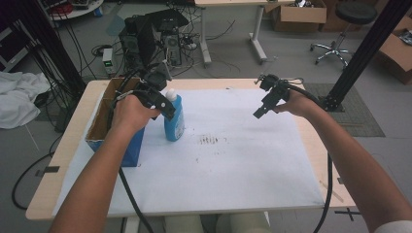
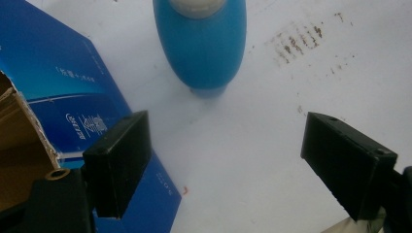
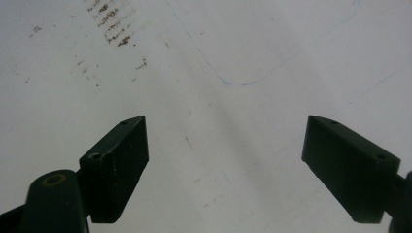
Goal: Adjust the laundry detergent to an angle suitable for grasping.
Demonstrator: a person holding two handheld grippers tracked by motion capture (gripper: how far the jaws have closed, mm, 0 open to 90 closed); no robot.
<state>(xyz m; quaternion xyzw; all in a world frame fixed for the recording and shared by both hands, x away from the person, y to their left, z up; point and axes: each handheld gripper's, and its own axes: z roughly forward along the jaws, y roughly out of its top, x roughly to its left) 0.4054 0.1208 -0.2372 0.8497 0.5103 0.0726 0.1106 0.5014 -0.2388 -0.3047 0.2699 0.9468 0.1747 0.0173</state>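
A blue bottle with a white cap stands upright on the white sheet, just right of a blue cardboard box. My left gripper hovers over the bottle's left side. In the left gripper view the bottle sits ahead of the jaws, which stand wide apart with nothing between them, so the left gripper is open. My right gripper hangs above the sheet at the right. Its own view shows the right gripper open over bare white paper.
The open box lies close against the left jaw. Brown smudges mark the sheet's middle. The wooden table ends shortly beyond the sheet. Cables, a computer, a chair and boxes stand on the floor behind.
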